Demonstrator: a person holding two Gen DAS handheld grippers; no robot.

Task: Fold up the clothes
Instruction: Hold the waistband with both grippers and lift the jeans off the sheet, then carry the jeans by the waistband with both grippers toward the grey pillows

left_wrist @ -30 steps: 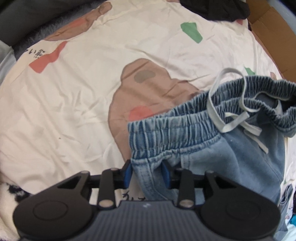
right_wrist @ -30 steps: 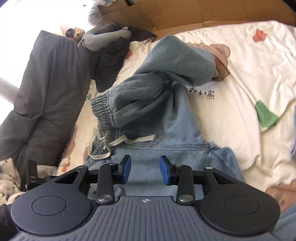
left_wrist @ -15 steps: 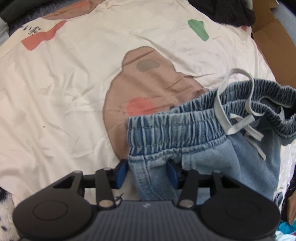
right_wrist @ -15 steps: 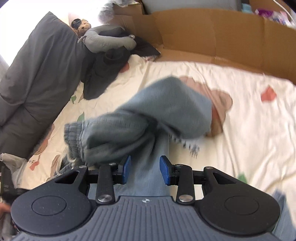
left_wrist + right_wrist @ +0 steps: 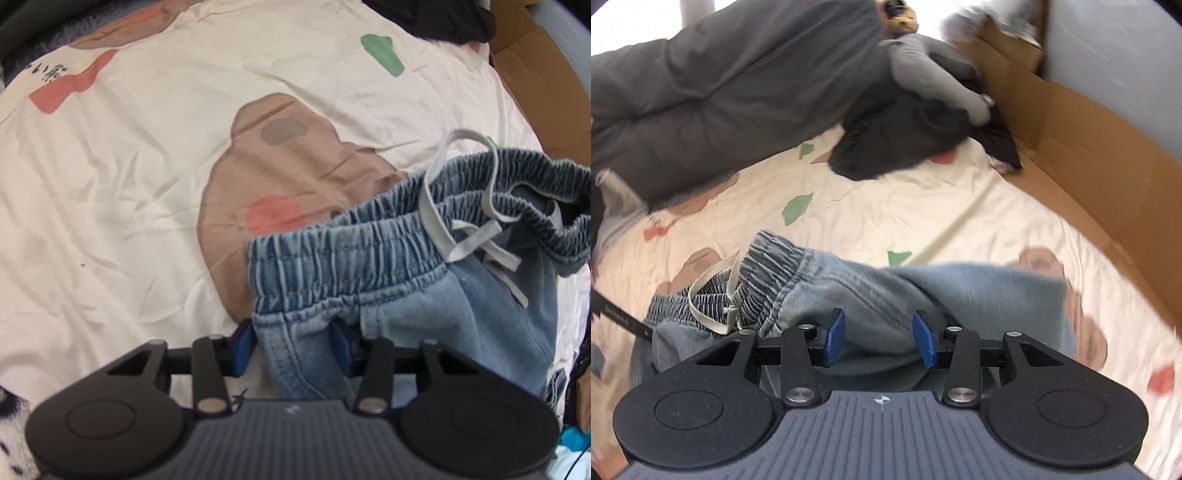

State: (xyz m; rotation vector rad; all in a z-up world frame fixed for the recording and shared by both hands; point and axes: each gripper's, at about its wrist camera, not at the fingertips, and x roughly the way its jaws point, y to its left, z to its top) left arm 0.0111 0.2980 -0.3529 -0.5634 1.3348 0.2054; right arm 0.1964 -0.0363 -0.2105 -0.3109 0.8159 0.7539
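Left gripper (image 5: 291, 345) sits at the bottom centre of its view, its blue pads pinched onto a fold of the jeans (image 5: 388, 295) just under the elastic waistband (image 5: 351, 251). From that grip the waistband runs up and to the right across the frame, with the pale drawstring (image 5: 461, 229) looped over it at the right. Under the denim lies a cream sheet (image 5: 129, 184) printed with a brown bear shape, red patches and a green patch; dark clothes (image 5: 436, 18) lie at the top right beside cardboard (image 5: 535, 74).

Right gripper (image 5: 879, 341) is at the bottom centre of its own view, with its blue pads set apart and a bunched fold of the jeans (image 5: 923, 295) lying between them; whether the pads press the cloth cannot be told. The waistband (image 5: 772, 273) and drawstring (image 5: 713, 295) show at the left of that frame. Farther up lie a grey quilt (image 5: 720, 74) at the upper left, dark clothes (image 5: 897, 144) at the top centre, and cardboard (image 5: 1089, 147) along the right.
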